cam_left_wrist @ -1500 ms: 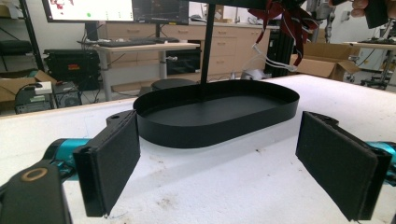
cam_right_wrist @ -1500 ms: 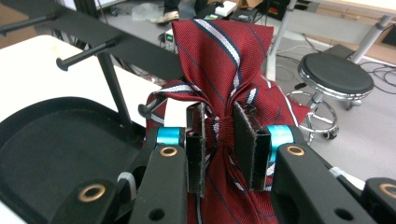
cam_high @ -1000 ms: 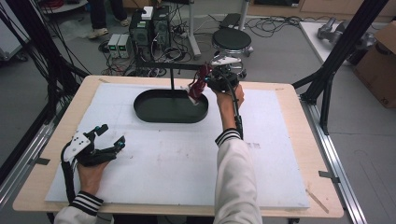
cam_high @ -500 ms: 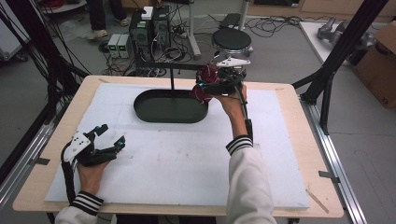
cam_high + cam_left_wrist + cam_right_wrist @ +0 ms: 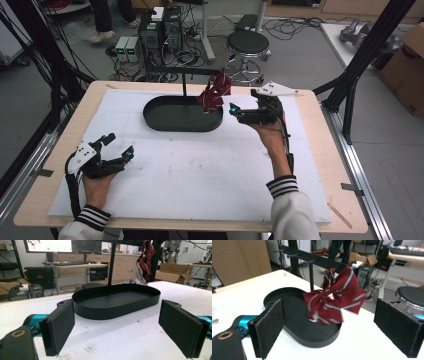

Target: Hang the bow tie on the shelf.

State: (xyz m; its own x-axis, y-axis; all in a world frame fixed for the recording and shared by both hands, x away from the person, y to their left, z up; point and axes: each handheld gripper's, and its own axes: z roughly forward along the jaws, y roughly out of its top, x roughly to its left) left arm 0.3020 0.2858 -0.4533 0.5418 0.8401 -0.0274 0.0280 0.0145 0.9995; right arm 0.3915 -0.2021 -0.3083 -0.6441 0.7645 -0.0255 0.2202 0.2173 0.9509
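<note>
Now the landmark is the black oval tray (image 5: 165,120), sitting toward the far side of a white mat (image 5: 200,175) that covers the wooden table (image 5: 320,130). From the tray rises a thin black post carrying a horizontal rack bar (image 5: 312,258) with short pegs. A dark red bow tie with pale stripes (image 5: 214,93) hangs from the right end of that bar, above the tray's right end; in the right gripper view the bow tie (image 5: 334,300) dangles over the tray's near rim, and its outline is slightly blurred.

The right gripper (image 5: 240,111) hovers just to the right of the tray, pointing toward the bow tie. Its jaws stand wide apart with nothing between them, and the bow tie hangs clear of both pads (image 5: 269,327).

The left gripper (image 5: 119,147) rests well in front of the tray, toward the mat's left near corner, in the person's left hand (image 5: 97,185). Its jaws are also spread wide and empty; in the left gripper view they frame the tray (image 5: 117,302) from a distance.

Beyond the table, past the tray, a round black stool (image 5: 248,42) stands on the floor beside some computer boxes (image 5: 160,30).
</note>
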